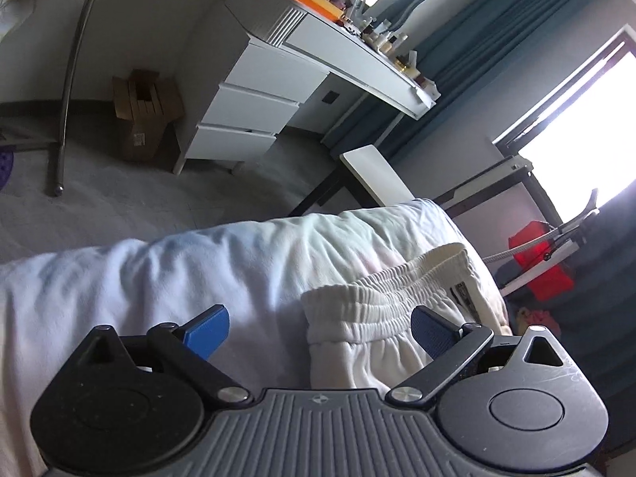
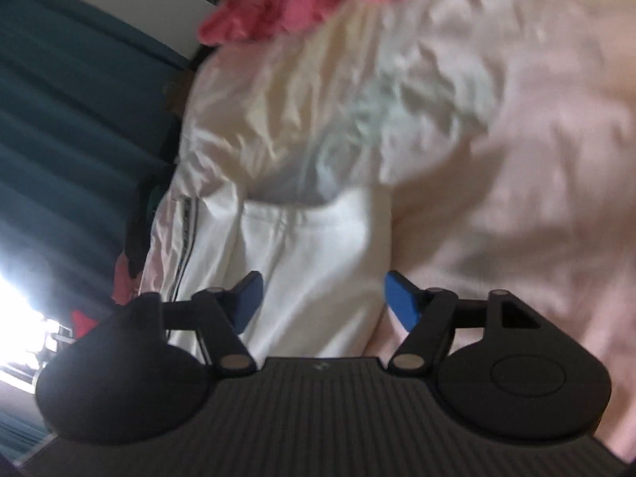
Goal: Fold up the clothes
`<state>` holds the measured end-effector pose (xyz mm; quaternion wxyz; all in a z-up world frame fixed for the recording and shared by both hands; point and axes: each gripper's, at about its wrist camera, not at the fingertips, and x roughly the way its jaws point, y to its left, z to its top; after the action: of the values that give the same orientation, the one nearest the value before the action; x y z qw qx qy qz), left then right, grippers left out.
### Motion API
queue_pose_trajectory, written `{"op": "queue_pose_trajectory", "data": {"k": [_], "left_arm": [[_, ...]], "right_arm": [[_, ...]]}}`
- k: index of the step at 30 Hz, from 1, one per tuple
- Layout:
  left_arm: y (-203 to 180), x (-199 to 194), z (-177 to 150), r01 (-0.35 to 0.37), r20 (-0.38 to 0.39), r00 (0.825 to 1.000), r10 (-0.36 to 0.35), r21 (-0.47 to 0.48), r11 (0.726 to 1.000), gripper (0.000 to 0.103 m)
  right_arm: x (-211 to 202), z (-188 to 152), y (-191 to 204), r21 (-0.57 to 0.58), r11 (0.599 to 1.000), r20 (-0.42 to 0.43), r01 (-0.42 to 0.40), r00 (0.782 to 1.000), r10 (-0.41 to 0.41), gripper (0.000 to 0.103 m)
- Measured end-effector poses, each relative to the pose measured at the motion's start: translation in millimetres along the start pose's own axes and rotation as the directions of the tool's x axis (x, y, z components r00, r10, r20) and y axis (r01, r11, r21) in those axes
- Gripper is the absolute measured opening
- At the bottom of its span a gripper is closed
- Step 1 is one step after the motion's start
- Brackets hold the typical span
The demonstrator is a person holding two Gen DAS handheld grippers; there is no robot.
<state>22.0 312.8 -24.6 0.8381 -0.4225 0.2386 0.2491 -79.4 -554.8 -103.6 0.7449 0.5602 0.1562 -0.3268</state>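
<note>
Both tools, left (image 1: 320, 332) and right (image 2: 322, 298), wide open, empty, low over white trousers (image 1: 357, 318).

Left gripper (image 1: 320, 332), ribbed grey housing with a small round logo, two black round discs, black link arms with silver pivot screws, blue ridged pads (image 1: 431, 332); right gripper (image 2: 322, 300), same build, darker ribbed body, smooth blue pads (image 2: 401, 302)

Left wrist view looks low across the bed (image 1: 159, 270) toward desk (image 1: 278, 91) and window (image 1: 588, 127), tilted; right wrist view hangs close above the bedding (image 2: 516, 159), blurred; both share the white shorts (image 1: 377, 318) (image 2: 310, 258) and blue curtain (image 1: 497, 28) (image 2: 71, 119).
</note>
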Motion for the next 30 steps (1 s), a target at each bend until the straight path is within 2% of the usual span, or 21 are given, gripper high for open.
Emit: {"op": "queue_pose_trajectory", "data": {"k": [3,6,8,9,11,13,17,19,21,23,25,28,30], "left_arm": [[3,13,4,-0.007,-0.026,1.000,0.006,-0.032,0.999,0.098],[8,24,4,-0.014,-0.066,0.998,0.009,-0.066,0.998,0.093],[12,29,2,-0.018,-0.100,0.995,0.009,-0.089,0.996,0.091],[13,33,-1,-0.016,-0.122,0.992,0.004,-0.099,0.995,0.089],[13,39,-5,-0.005,-0.159,0.987,-0.011,-0.104,0.995,0.088],[9,42,-9,0.007,-0.172,0.985,-0.022,-0.087,0.996,0.088],[1,53,-15,0.026,-0.185,0.982,-0.039,-0.071,0.997,0.087],[-1,60,-18,0.033,-0.198,0.979,-0.047,-0.074,0.997,0.083],[-1,68,-20,0.050,-0.214,0.974,-0.067,-0.087,0.995,0.072],[-1,73,-22,0.035,-0.217,0.974,-0.058,-0.107,0.994,0.069],[0,76,-20,0.033,-0.213,0.975,-0.058,-0.116,0.993,0.058],[6,79,-18,0.067,-0.217,0.971,-0.099,-0.149,0.987,0.037],[10,76,-16,0.077,-0.227,0.967,-0.113,-0.160,0.984,0.019]], "right_arm": [[13,0,-13,0.075,0.997,-0.032,0.031,0.999,-0.029,0.070],[20,-2,-20,0.105,0.994,-0.029,0.040,0.999,-0.037,0.064],[23,-4,-22,0.107,0.994,-0.023,0.029,0.999,-0.026,0.055],[24,-4,-23,0.103,0.994,-0.016,0.032,0.999,-0.030,0.052],[27,-4,-26,0.100,0.994,-0.002,0.053,0.999,-0.053,0.037],[33,-3,-25,0.066,0.995,0.003,0.070,0.997,-0.071,0.030],[45,-1,-17,-0.028,0.995,0.014,0.097,0.995,-0.097,0.024],[49,1,-16,-0.028,0.996,0.026,0.087,0.996,-0.086,0.020],[45,4,-13,-0.038,0.998,0.058,0.059,0.997,-0.057,0.009],[37,6,-9,-0.057,0.998,0.106,0.025,0.994,-0.019,0.006],[27,7,-3,-0.080,0.997,0.147,-0.003,0.989,0.014,0.005],[10,7,4,-0.122,0.992,0.187,-0.027,0.981,0.050,0.005],[4,10,1,-0.112,0.993,0.192,-0.037,0.980,0.058,0.005]]}}
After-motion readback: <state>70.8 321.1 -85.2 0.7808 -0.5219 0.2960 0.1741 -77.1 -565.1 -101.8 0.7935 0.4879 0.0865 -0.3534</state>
